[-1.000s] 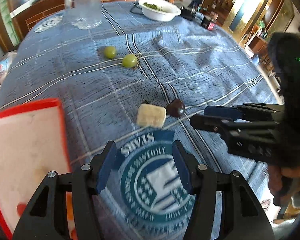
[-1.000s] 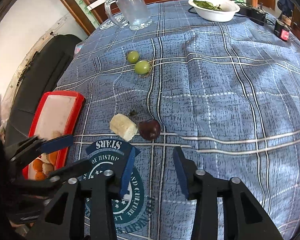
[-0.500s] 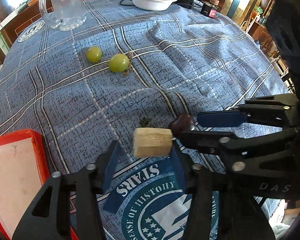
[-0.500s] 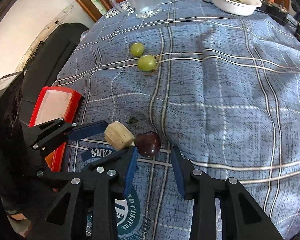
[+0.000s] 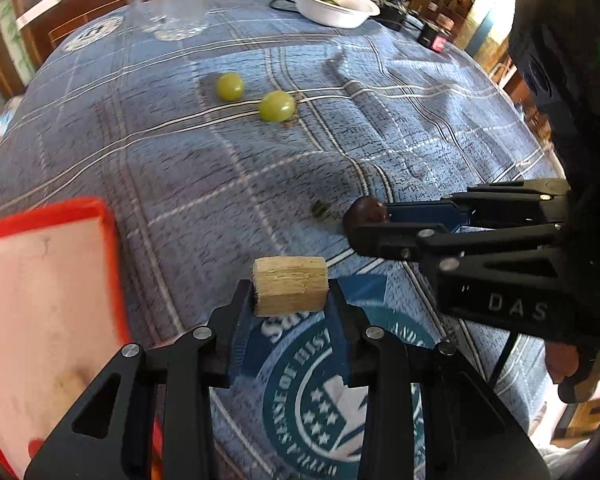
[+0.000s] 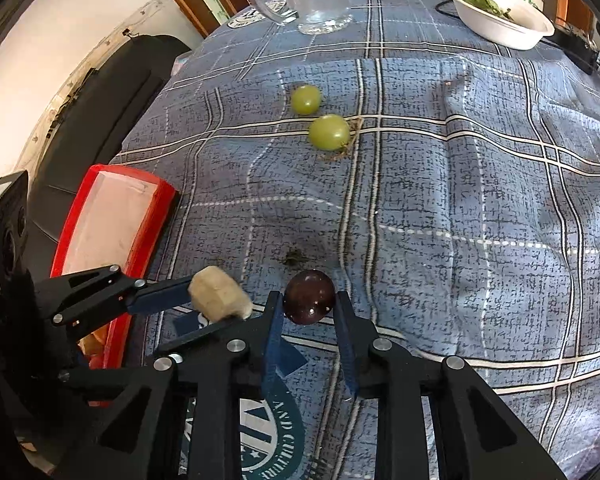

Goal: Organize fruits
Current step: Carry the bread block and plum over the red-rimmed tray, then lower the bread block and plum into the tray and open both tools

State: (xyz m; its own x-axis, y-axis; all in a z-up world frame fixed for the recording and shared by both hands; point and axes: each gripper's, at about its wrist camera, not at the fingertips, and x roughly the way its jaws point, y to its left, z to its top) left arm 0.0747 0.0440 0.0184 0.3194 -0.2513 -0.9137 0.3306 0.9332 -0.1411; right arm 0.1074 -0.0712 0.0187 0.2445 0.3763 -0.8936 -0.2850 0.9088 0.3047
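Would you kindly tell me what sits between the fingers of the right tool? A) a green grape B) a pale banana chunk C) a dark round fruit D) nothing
C: the right tool is shut on the dark fruit, while the banana chunk sits in the left tool.

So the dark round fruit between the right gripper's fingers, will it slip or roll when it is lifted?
The dark fruit is round and glossy, so it may slip: the right gripper pinches it only at its two sides. It is probably light and soft, so a hard squeeze could bruise it. If dropped on the sloping blue tablecloth, it would likely roll.
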